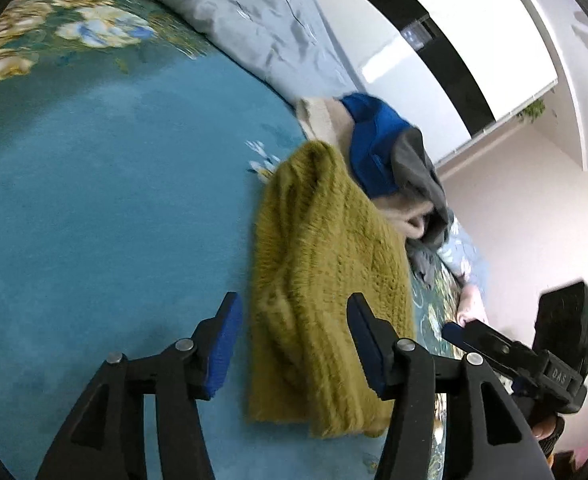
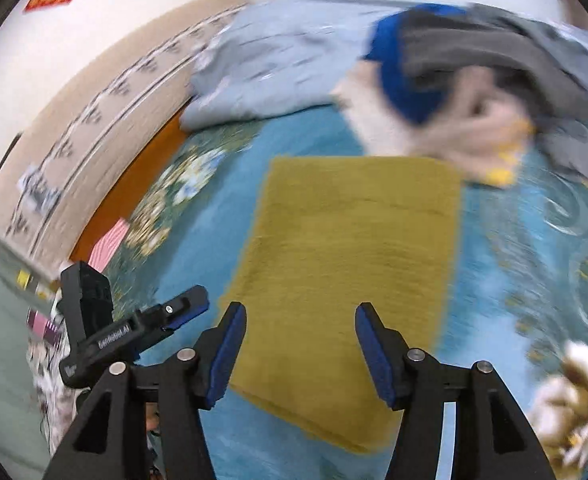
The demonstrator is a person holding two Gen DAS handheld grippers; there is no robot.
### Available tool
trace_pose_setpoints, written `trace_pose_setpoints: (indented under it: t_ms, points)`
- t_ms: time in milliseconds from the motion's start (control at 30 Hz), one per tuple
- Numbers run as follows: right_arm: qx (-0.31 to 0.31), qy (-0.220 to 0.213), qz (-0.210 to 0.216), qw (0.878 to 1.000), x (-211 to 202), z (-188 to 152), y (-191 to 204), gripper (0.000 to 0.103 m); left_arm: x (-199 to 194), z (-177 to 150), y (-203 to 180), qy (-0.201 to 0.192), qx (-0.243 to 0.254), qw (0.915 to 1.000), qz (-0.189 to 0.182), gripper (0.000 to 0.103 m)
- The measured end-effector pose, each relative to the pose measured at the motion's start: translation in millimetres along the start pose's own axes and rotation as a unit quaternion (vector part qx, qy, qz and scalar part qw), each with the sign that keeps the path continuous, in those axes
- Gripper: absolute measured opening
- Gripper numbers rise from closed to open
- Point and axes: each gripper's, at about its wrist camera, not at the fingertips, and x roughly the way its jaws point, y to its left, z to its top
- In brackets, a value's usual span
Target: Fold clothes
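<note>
An olive-green fuzzy knit garment (image 1: 325,276) lies folded into a rectangle on the teal bedspread (image 1: 114,200); it also shows in the right wrist view (image 2: 345,260). My left gripper (image 1: 294,348) is open and empty, hovering over the garment's near end. My right gripper (image 2: 299,350) is open and empty, above the garment's near edge. Behind the garment lies a heap of unfolded clothes: a blue piece (image 1: 373,140), a grey piece (image 1: 417,176) and a beige piece (image 2: 433,136). The right gripper shows in the left wrist view (image 1: 453,328), and the left gripper in the right wrist view (image 2: 190,304).
A rumpled grey-blue quilt (image 1: 254,20) lies along the far side of the bed. The bedspread has flower patterns (image 1: 90,32) near its edges. White walls and a window (image 1: 473,40) lie beyond. The bed's orange frame (image 2: 134,184) runs at left.
</note>
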Motion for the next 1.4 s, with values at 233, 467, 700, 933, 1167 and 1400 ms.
trace_pose_setpoints:
  t_ms: [233, 467, 700, 933, 1167, 1400]
  points:
    - [0.092, -0.004, 0.031, 0.995, -8.5, -36.4, -65.3, 0.062, 32.0, -8.1, -13.6, 0.025, 0.02, 0.9985, 0.045, 0.032]
    - [0.136, 0.02, 0.085, 0.987, 21.5, -61.3, -78.9, 0.066, 21.4, -19.5, -12.9, 0.007, 0.046, 0.9967, 0.066, 0.019]
    - [0.163, 0.051, 0.116, 0.979, 53.0, -76.0, -70.1, 0.067, 19.8, -22.4, 1.4, 0.004, 0.023, 0.9982, 0.056, 0.022]
    - [0.224, 0.003, 0.118, 0.967, 57.2, -83.1, -69.4, 0.067, -3.3, -20.7, 2.4, -0.025, 0.002, 0.9989, 0.04, 0.026]
    - [0.274, -0.022, 0.129, 0.953, 56.4, -88.6, -73.7, 0.028, -30.7, -13.0, 9.3, -0.068, -0.029, 0.9968, 0.031, 0.027]
    - [0.237, -0.026, 0.152, 0.959, 11.3, -63.6, -106.7, 0.026, -35.0, -12.4, 6.6, -0.073, -0.023, 0.9965, 0.034, 0.027]
